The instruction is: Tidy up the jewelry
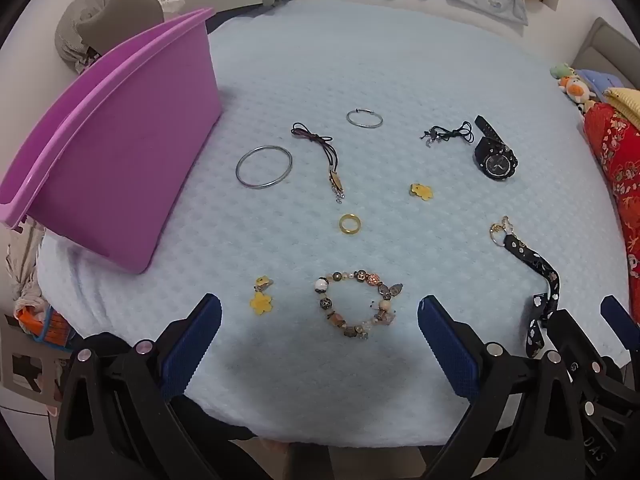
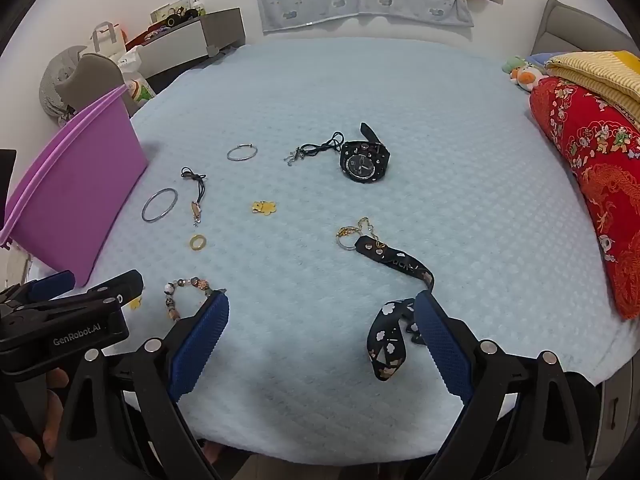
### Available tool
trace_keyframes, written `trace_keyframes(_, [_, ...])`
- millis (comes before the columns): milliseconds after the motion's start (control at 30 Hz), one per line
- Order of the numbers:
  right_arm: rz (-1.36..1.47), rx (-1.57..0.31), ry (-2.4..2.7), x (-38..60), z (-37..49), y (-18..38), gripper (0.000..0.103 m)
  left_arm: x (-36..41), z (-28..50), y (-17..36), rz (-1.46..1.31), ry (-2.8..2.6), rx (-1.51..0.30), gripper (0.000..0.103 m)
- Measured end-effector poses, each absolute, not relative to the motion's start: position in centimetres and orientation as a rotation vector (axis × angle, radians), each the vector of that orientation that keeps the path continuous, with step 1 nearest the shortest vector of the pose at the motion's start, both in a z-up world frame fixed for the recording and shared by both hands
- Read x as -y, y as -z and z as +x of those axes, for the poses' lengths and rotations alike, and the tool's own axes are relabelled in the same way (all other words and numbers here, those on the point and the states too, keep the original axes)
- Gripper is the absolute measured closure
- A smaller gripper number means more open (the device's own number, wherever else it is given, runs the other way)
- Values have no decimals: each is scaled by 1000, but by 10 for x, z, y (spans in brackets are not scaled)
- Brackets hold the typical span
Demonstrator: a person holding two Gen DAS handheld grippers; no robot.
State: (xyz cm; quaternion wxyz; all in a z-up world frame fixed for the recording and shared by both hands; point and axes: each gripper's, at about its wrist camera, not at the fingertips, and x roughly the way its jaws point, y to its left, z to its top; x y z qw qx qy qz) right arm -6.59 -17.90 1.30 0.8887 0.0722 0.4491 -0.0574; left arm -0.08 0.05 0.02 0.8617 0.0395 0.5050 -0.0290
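Lying on blanket (image 1: 360,60): 2 bangles (image 1: 264,167), 1 watch (image 1: 496,160), 1 gold ring (image 1: 350,224); both claws (image 1: 320,320) (image 2: 322,316) released.

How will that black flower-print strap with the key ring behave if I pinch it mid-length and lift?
The black strap lies curved and folded on the blanket, so it is probably floppy and will drape. Its key ring and gold chain would likely dangle and swing.
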Motion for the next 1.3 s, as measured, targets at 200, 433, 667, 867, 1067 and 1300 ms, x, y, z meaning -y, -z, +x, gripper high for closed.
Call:
trace_keyframes(200, [153, -933, 118, 180, -67, -12, 13, -5, -1, -1, 82, 58, -1065, 6])
trace_keyframes(433, [161, -931, 114, 181, -67, -10, 13, -5, 1, 2, 89, 53, -1068, 6])
trace_keyframes(667, [166, -931, 109, 180, -67, -11, 13, 1, 0, 0, 93, 54, -1065, 6])
trace_keyframes(867, [167, -933, 106, 180, -68, -10, 13, 1, -1, 0, 93, 55, -1064, 6])
trace_keyframes(1067, [168, -931, 105, 178, -68, -9, 13, 1, 0, 0, 93, 55, -1065, 6])
trace_keyframes(1300, [169, -928, 104, 178, -69, -9, 13, 1, 0, -1, 94, 56, -1064, 6])
